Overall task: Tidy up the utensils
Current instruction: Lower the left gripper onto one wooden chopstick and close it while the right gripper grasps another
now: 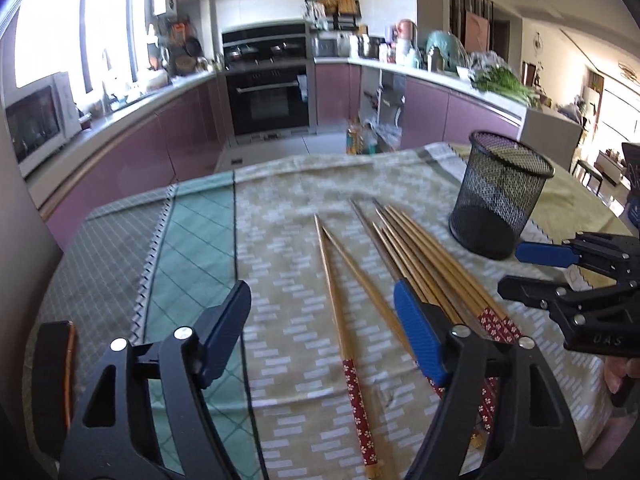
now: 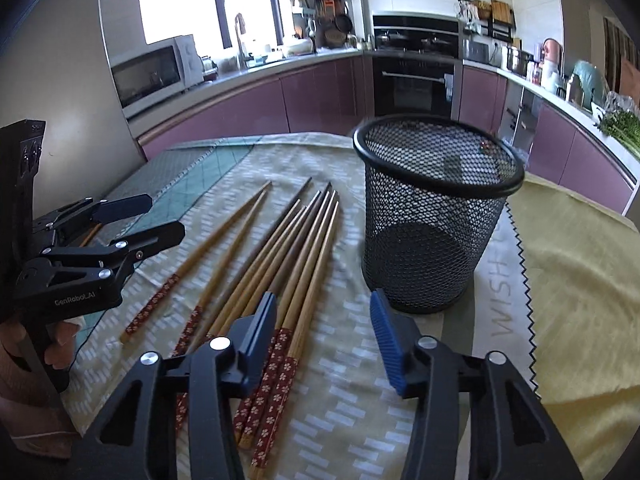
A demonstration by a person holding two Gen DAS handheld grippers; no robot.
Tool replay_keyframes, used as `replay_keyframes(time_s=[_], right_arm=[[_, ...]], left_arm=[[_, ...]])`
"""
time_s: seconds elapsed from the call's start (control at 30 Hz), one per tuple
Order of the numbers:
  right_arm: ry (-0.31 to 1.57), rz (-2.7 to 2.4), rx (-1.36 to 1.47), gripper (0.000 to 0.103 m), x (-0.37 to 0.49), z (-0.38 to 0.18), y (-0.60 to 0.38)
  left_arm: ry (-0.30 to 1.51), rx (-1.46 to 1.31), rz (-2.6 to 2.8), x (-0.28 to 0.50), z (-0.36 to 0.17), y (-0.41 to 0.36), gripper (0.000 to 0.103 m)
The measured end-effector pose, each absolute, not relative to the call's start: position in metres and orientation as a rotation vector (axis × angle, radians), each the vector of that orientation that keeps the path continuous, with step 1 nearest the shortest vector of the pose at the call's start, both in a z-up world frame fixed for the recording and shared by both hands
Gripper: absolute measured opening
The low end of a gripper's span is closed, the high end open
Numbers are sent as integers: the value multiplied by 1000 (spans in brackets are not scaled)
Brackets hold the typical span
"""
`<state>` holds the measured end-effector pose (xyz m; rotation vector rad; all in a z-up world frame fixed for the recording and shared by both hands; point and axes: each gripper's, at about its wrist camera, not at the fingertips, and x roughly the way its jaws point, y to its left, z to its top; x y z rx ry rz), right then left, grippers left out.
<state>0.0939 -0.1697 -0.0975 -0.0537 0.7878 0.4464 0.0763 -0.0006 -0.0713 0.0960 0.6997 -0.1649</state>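
Both claws are wide open and hold nothing: left claw (image 1: pixel 320 332), right claw (image 2: pixel 324 340). Chopsticks (image 2: pixel 280 248) lie beside the mesh cup (image 2: pixel 432 216) on the tabletop (image 1: pixel 280 208).

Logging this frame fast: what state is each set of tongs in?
Left tongs: open, holding nothing, above the chopsticks.
Right tongs: open, holding nothing.

Daylight pours through the window (image 2: pixel 208 0) over mauve cabinets (image 2: pixel 320 96) — a black oven (image 2: pixel 414 88) sits between them. A white microwave (image 2: pixel 154 70) stands on the counter (image 1: pixel 132 100).
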Motion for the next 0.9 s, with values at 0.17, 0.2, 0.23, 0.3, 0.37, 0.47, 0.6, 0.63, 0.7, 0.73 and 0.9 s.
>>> replay_keyframes(time_s=[0.17, 0.2, 0.23, 0.3, 0.37, 0.47, 0.6, 0.63, 0.7, 0.73, 0.9], right_arm=[[858, 452, -53, 38, 106, -105, -164], [867, 451, -56, 37, 109, -107, -164], [869, 456, -53, 37, 111, -108, -165], [870, 452, -57, 34, 113, -109, -165], [880, 447, -69, 31, 116, -111, -165], [896, 448, -95, 29, 122, -113, -160], [896, 433, -132, 29, 127, -115, -151], [897, 433, -131, 29, 129, -115, -150], [898, 429, -131, 29, 132, -116, -148], [897, 429, -132, 28, 132, -116, -148], [899, 449, -73, 7, 134, -116, -153]], left_arm=[[802, 86, -202, 96, -92, -4, 60], [824, 77, -209, 100, -95, -3, 55], [837, 74, -213, 103, -97, -3, 52], [853, 71, -221, 107, -100, -4, 45], [874, 70, -233, 113, -103, -6, 38], [911, 69, -243, 126, -107, -7, 31], [930, 78, -252, 139, -107, -12, 30], [935, 79, -255, 143, -108, -13, 30], [938, 81, -250, 148, -108, -14, 26], [939, 84, -248, 150, -108, -15, 21], [943, 32, -244, 150, -106, -13, 8]])
